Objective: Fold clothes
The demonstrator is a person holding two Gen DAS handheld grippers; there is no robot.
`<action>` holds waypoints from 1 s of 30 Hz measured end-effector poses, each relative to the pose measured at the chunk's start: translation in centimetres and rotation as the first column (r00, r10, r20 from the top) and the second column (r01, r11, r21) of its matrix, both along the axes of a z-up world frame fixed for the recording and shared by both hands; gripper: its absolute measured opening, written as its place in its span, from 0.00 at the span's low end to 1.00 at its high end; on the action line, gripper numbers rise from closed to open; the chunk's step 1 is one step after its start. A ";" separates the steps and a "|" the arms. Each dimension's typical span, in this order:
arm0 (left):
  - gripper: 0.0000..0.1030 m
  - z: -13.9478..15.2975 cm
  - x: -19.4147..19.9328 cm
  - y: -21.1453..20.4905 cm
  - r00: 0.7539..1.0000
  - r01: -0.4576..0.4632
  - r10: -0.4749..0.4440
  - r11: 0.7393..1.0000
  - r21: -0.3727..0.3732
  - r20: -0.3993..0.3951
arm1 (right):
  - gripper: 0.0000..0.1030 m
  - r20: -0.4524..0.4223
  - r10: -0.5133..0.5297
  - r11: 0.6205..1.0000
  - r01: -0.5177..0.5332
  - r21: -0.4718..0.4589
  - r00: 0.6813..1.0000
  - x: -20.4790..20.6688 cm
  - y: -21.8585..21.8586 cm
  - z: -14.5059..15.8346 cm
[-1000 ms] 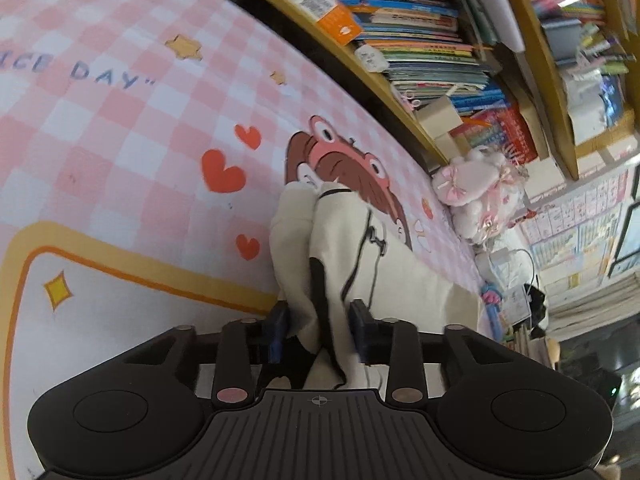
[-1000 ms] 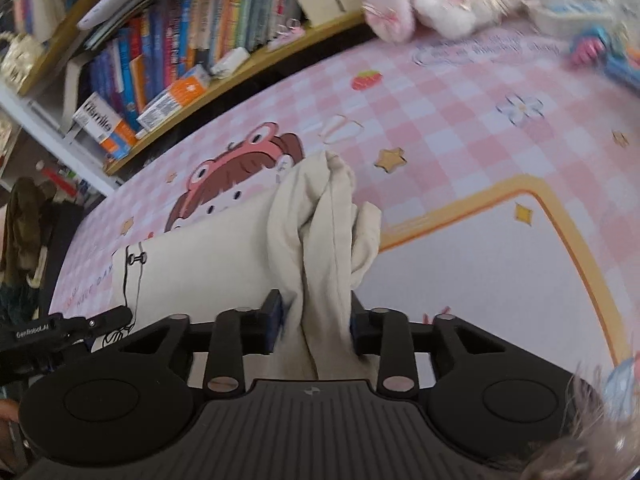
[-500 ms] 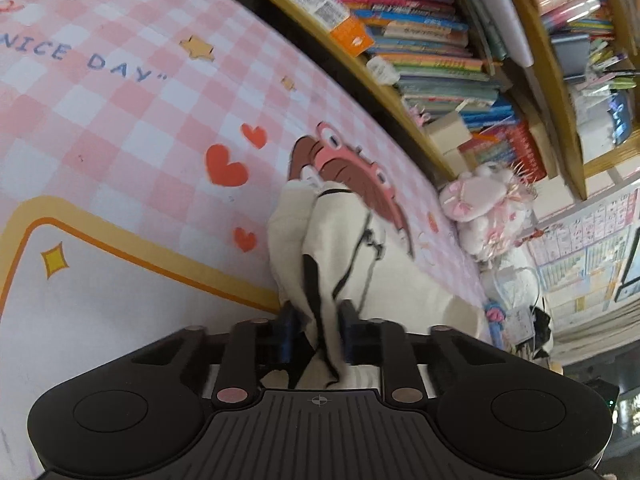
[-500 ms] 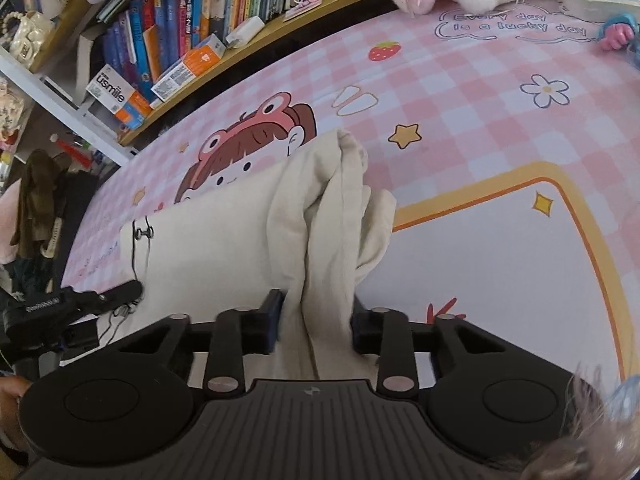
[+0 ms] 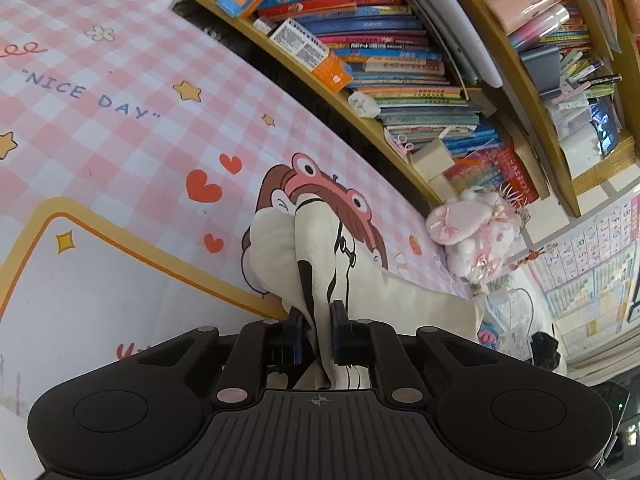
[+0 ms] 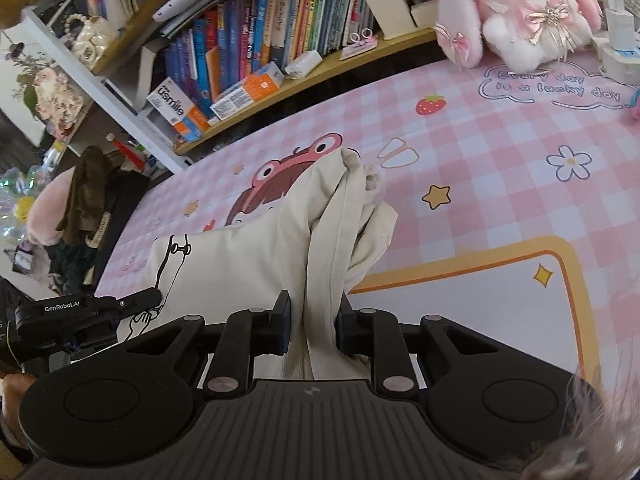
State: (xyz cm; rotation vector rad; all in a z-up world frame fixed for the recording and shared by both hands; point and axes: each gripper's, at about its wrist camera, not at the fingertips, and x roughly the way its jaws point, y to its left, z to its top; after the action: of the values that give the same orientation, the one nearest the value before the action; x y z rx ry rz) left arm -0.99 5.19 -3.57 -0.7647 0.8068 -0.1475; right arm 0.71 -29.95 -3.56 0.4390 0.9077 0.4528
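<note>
Fingers point(image 5: 298, 334) point(image 6: 282, 326) clamped on garment point(image 6: 256, 256) edges

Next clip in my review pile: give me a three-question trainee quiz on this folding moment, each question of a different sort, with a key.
1. True or false: the left tool is shut on the cream garment.
2. Multiple choice: what is between the fingers of the right tool? A) a book B) bunched fabric of the garment C) nothing
3. Fill in: the pink plush bunny sits at the far edge of the checked ___, before the bookshelf.

Key: 1 true; 2 B; 3 mat.
</note>
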 end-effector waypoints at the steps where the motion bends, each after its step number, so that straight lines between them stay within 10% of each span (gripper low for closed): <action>1: 0.11 0.2 -0.2 -0.2 1.000 -0.005 0.005 1.000 0.002 0.003 | 0.18 0.003 0.007 1.000 -0.007 0.003 1.000 0.0 -0.1 0.0; 30: 0.11 2.0 -1.4 -3.4 0.999 -0.030 0.028 0.998 0.047 0.038 | 0.18 0.034 0.069 0.996 -0.071 0.052 0.997 -0.5 -3.4 -0.4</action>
State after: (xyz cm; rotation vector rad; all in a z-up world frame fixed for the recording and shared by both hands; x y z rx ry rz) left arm -2.40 1.82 -1.58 -0.7268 0.7610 -0.1156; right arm 0.20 -33.32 -3.96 0.4480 0.8831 0.5479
